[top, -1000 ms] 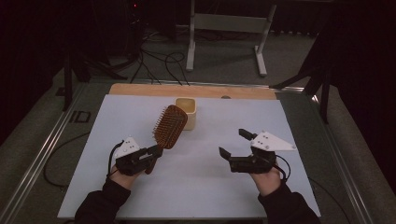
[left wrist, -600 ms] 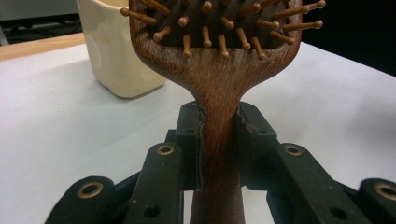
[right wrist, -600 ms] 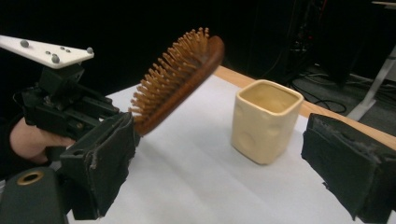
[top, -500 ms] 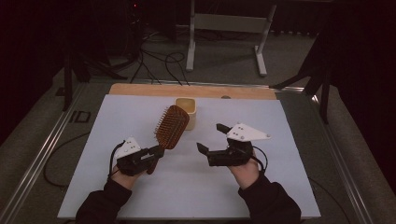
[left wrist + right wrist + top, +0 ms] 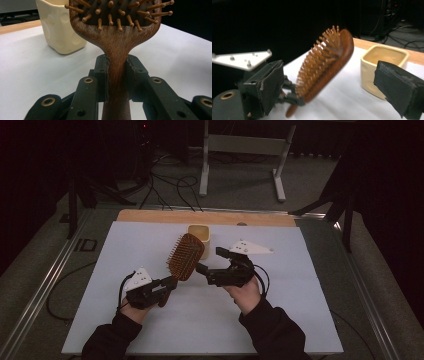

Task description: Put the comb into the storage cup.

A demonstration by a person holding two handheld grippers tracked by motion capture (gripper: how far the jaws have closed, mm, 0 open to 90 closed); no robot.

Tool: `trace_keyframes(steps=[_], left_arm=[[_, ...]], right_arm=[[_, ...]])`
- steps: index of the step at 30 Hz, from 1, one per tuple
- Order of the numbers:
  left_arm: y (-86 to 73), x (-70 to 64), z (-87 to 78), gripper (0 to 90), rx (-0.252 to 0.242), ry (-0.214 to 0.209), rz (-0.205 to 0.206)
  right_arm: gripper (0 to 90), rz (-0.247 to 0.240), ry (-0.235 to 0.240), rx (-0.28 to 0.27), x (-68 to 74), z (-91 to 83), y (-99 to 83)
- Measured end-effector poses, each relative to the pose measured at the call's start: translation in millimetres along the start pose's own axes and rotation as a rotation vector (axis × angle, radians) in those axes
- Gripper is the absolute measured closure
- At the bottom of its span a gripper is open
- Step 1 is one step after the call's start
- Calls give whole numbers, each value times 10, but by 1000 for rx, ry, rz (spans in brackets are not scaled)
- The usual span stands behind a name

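Clearly the coming move turns on how the hairbrush (image 5: 186, 256) lies between the two grippers. The left gripper (image 5: 167, 285) pinches its wooden handle, as the left gripper view shows with both jaws pressed against the neck of the hairbrush (image 5: 116, 50). From that grip the long axis runs up and away toward one o'clock in the high view, the head lifted off the white table (image 5: 125, 245) and tilted, bristles facing the right side. The right gripper (image 5: 207, 265) sits just beside the head at about three o'clock of it, jaws spread wide, one near the lower edge of the head and one farther back. In the right gripper view the hairbrush (image 5: 325, 62) stands between the parted jaws but nearer the left one, not touching either as far as can be told. The cream cup (image 5: 201, 234) stands on the table just beyond the head at twelve o'clock. So the right gripper is the free one and already close; taking the head would seem to need a short slide toward nine o'clock.
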State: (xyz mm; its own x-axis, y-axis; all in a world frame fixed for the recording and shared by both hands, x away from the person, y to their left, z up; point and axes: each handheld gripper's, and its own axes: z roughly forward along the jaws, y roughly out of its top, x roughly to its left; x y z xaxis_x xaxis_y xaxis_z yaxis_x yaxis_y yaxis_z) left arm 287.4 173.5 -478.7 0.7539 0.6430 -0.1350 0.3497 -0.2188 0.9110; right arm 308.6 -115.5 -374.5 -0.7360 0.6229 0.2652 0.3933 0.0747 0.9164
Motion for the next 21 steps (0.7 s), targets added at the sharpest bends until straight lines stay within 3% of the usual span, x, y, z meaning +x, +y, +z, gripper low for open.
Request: trace_keyframes(steps=[7, 11, 16, 21], left_arm=[[-3, -12, 6, 739, -4, -7, 9], [-3, -27, 18, 738, -4, -17, 13], [-9, -44, 35, 738, -3, -28, 19], [-6, -61, 34, 738, -10, -32, 34]], right_arm=[[92, 69, 36, 11, 6, 142, 37], [92, 97, 35, 33, 14, 231, 26], [100, 167, 36, 73, -27, 351, -13], [160, 218, 31, 98, -54, 433, -46]])
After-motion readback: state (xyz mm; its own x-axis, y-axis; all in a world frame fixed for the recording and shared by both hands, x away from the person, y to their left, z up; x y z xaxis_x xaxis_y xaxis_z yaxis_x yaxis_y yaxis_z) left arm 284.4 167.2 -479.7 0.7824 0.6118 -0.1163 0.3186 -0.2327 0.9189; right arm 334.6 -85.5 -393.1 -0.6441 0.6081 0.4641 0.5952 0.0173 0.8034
